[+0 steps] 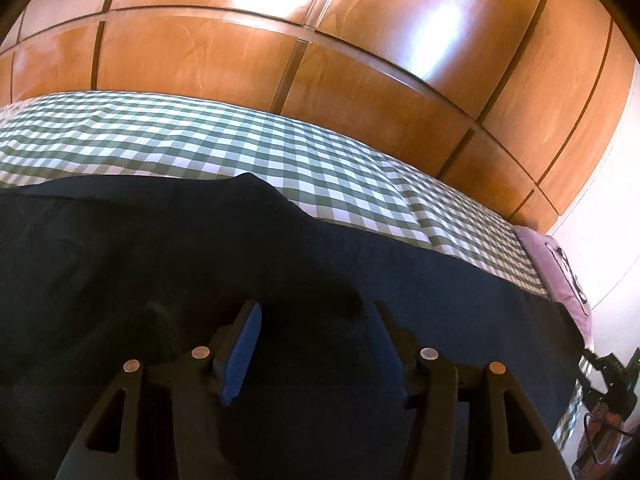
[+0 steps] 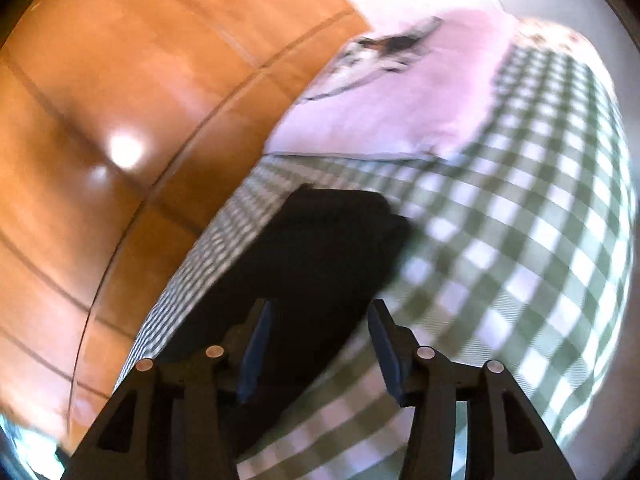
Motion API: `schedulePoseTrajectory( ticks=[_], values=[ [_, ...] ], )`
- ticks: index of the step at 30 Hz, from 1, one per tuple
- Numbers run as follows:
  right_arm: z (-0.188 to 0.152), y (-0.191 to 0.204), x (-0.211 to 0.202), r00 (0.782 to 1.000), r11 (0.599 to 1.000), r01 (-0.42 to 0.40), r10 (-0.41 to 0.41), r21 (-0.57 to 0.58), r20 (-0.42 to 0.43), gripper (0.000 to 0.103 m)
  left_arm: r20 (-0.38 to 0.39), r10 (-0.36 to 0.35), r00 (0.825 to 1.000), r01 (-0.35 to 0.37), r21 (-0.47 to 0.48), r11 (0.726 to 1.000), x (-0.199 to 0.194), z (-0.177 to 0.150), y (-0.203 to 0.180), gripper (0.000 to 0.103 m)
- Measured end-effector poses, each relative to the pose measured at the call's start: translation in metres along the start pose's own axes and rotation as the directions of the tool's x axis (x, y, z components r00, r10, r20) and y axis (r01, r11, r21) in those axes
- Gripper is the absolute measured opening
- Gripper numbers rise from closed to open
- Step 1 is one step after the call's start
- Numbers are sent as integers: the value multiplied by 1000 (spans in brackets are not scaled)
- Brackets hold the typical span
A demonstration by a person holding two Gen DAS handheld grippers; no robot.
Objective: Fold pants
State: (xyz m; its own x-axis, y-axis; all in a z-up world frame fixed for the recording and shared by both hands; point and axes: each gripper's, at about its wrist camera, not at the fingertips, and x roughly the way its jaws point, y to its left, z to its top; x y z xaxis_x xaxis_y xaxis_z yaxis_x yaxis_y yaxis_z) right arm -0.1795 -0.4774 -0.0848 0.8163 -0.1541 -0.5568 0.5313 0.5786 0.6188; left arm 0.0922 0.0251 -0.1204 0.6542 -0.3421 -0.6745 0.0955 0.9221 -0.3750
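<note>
Dark navy pants (image 1: 200,256) lie spread on a bed with a green and white checked cover (image 1: 224,140). In the left wrist view my left gripper (image 1: 314,312) is open, low over the pants, with the dark cloth between and under its blue pads (image 1: 244,352). In the right wrist view, which is blurred, my right gripper (image 2: 320,312) is open above the end of the pants (image 2: 320,240), with the checked cover (image 2: 520,248) to its right. Nothing is held in either gripper.
A tall wooden wardrobe (image 1: 360,40) stands right behind the bed and also shows in the right wrist view (image 2: 100,120). A pink pillow with a printed figure (image 2: 400,96) lies at the head of the bed (image 1: 560,268). Some dark gear (image 1: 608,392) sits past the bed's right edge.
</note>
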Motion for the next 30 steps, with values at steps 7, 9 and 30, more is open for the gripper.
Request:
schedulePoseTrajectory(
  ticks=[7, 9, 30],
  values=[
    [19, -14, 20, 996, 991, -83, 82, 104, 14, 51, 1, 8, 1000, -8, 11, 1000, -1, -1, -1, 57],
    [21, -12, 21, 996, 992, -85, 83, 96, 23, 50, 1, 5, 1000, -5, 9, 1000, -2, -1, -1, 58],
    [38, 66, -18, 993, 993, -94, 99, -70, 63, 22, 0, -4, 1000, 4, -34, 999, -3, 3, 0, 58]
  ],
)
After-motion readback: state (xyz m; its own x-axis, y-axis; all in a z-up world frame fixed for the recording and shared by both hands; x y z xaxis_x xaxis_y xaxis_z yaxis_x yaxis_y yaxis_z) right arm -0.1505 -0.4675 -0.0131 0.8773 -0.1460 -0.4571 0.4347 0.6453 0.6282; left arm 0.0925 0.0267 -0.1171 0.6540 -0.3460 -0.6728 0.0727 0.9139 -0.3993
